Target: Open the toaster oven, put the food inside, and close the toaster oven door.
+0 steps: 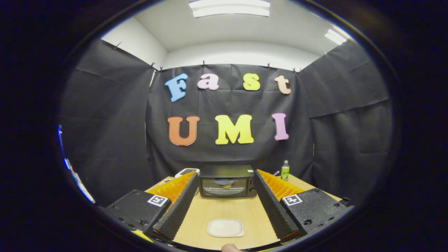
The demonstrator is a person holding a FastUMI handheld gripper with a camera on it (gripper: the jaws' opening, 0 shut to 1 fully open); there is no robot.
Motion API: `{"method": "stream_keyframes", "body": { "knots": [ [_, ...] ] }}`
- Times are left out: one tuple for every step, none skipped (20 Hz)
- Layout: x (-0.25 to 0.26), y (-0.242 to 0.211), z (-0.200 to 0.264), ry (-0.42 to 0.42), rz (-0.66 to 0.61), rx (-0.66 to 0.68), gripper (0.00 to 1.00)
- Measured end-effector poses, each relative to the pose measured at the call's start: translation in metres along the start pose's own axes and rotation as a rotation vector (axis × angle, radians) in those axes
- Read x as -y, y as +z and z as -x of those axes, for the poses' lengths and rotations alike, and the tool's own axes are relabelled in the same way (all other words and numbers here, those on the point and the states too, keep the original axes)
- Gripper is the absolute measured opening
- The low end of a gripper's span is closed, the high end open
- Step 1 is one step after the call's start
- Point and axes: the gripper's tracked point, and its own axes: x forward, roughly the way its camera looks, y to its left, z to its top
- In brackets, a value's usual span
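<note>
Overall, everything sat around the toaster oven (226, 181), which stood at the far end of the wooden worktop (227, 210), against the black cloth wall, with its door closed. Something pale could be made out through the glass, though too dimly to tell what it was. To the left of the toaster oven, just beside its top corner, lay a small white device (186, 172), partly hidden behind the left finger of the tongs (225, 177). The tongs were spread wide, holding nothing, and their two fingers (176, 206) ran forward on either side of the worktop so that the tips ended level with the front of the toaster oven, one at each side of it, without clearly touching it. On the near side of the toaster oven, well apart from it and between the fingers close to their base, rested a white rectangular plate (225, 228), which looked bare on top. Nearer still, at the edge of the worktop, showed the tip of a person's finger (231, 248). To the right of the toaster oven, beyond the right finger, stood a small green bottle (285, 170), upright near the cloth wall.
</note>
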Motion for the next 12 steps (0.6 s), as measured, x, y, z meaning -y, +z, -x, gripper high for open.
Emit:
{"method": "stream_keyframes", "body": {
  "knots": [
    [-0.002, -0.002, 0.000, 0.008, 0.001, -0.009, 1.00],
    [-0.002, -0.003, -0.001, 0.014, -0.002, -0.013, 1.00],
    [-0.001, -0.003, 0.000, 0.018, -0.006, -0.012, 1.00],
    [0.000, -0.004, -0.001, 0.015, -0.009, -0.014, 1.00],
    [0.000, -0.005, -0.002, 0.009, -0.009, -0.020, 1.00],
    [0.001, -0.007, -0.003, 0.007, -0.011, -0.025, 1.00],
    [0.003, -0.007, -0.003, 0.005, -0.014, -0.028, 1.00],
    [0.005, -0.007, -0.004, -0.001, -0.017, -0.028, 1.00],
    [0.008, -0.006, -0.005, -0.006, -0.020, -0.029, 1.00],
    [0.012, -0.005, -0.006, -0.017, -0.019, -0.029, 1.00],
    [0.014, -0.005, -0.007, -0.025, -0.014, -0.032, 1.00],
    [0.014, -0.007, -0.007, -0.028, -0.007, -0.037, 1.00]
  ]
}}
